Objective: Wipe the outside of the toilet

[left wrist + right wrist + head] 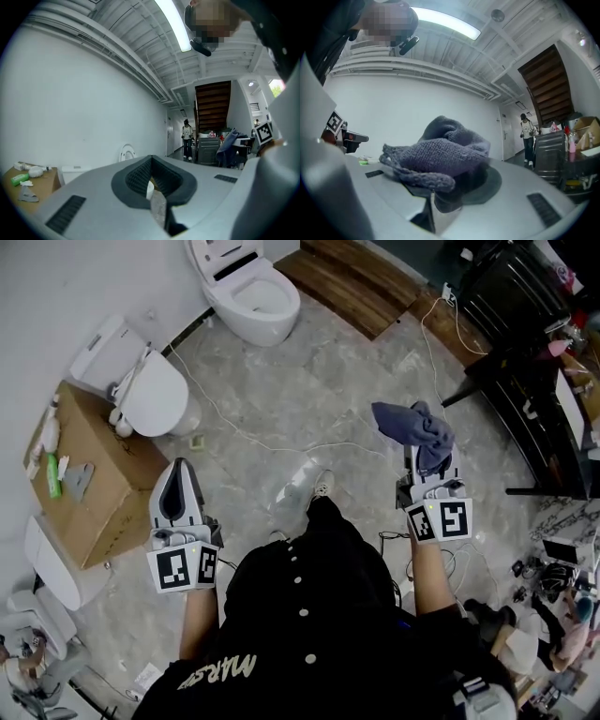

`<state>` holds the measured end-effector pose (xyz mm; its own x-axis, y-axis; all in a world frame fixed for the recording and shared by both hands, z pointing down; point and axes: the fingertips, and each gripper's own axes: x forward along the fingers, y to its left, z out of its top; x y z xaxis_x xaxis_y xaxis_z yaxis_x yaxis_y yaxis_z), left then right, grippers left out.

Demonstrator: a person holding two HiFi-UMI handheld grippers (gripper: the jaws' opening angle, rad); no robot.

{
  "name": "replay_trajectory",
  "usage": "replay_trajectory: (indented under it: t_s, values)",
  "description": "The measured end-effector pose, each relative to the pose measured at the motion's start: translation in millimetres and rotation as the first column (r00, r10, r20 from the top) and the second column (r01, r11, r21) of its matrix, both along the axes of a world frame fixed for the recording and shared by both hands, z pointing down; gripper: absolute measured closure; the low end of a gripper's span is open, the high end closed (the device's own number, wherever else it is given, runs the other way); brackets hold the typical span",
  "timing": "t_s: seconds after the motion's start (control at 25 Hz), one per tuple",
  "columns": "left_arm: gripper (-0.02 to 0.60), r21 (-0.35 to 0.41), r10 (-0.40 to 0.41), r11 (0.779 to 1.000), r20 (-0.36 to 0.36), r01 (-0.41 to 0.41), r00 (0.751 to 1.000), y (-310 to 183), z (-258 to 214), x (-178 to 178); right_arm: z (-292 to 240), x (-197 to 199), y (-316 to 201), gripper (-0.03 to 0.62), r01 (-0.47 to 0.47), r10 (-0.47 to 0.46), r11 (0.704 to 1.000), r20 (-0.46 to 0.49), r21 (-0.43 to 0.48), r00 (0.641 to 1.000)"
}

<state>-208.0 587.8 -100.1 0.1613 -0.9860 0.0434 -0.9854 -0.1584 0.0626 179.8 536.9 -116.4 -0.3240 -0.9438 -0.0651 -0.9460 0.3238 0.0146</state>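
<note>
Three white toilets show in the head view: an open-lidded one [251,298] at the top, a closed-lidded one [142,388] at the left wall, and a third [49,563] at the lower left. My right gripper [425,461] is held up over the floor, far from all of them, shut on a crumpled blue-grey cloth [415,430]. In the right gripper view the cloth [440,152] bunches over the gripper [440,187]. My left gripper [178,468] is shut and holds nothing. Its pads [136,180] meet in the left gripper view, and the gripper [152,183] faces a white wall.
A cardboard box [111,486] with small bottles on it stands by the left wall. A white cable [281,442] trails across the marble floor. A wooden platform [352,282] lies at the top, and black furniture [525,362] stands at the right. A distant person [187,139] stands by stairs.
</note>
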Motion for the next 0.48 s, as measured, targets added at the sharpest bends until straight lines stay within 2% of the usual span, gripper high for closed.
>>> replay_trajectory:
  t_s: [0.48]
  values:
    - [0.571,0.001,-0.054,0.999,0.03,0.054,0.998,-85.3,-12.3,41.8,2.4,46.5,-99.7,0.474,0.036,-0.035,0.999,0.03,-0.01,0.999]
